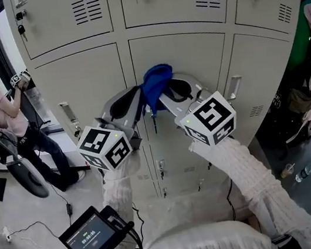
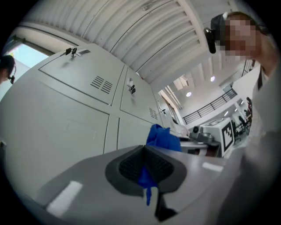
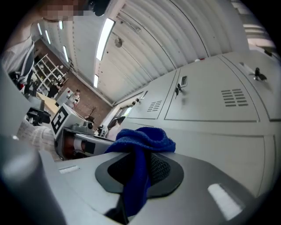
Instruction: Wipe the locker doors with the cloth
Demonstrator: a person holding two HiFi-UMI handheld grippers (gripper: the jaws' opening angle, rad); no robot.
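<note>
Left gripper [image 1: 138,101] and right gripper [image 1: 165,96] — each clamped on the bunched blue terry cloth [image 1: 155,82]; behind it, flat grey metal locker doors [image 1: 82,80]. Doors shut — contents hidden.

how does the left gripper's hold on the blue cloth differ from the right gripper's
The left gripper pinches only a thin edge of the blue cloth; the right gripper clamps a thick fold. Little cloth shows at the left gripper's jaws, while it bunches up over the right gripper's. Both are shut on the cloth, close to the locker doors.
</note>
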